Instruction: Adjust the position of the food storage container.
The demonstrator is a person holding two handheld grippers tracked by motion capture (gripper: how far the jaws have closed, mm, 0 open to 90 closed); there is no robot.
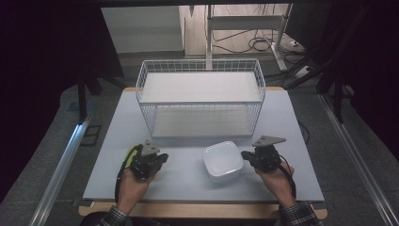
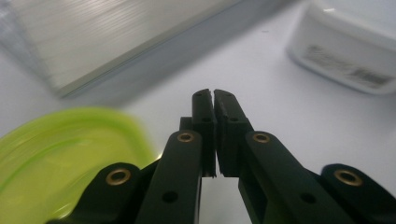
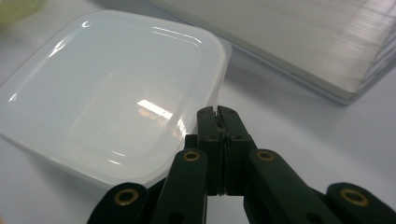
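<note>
White plastic was the matter in hand: a square white container [image 1: 223,160] sat on the near part of the table [image 1: 301,141], between the two hands and in front of the wire basket [image 1: 201,96]. The right gripper [image 1: 245,156] hung just beside the container's right edge, jaws pressed together on nothing; in the right gripper view its tips [image 3: 216,113] stood at the rim of the container [image 3: 112,93], though contact could not be judged. The left gripper [image 1: 162,157] waited well to the left, jaws likewise closed and empty, with a lime-green lid or dish [image 2: 56,158] lying low beside it.

This looked like the pause before any pick-up, with nothing held. The next move would seem to call for opening the jaws, then bringing one pair over the container's rim or the green piece.

The green piece was blurred and cut by the frame edge, and in the high view the left hand [image 1: 136,181] covered most of it. The printing on the container's side [image 2: 348,70] was unreadable.
</note>
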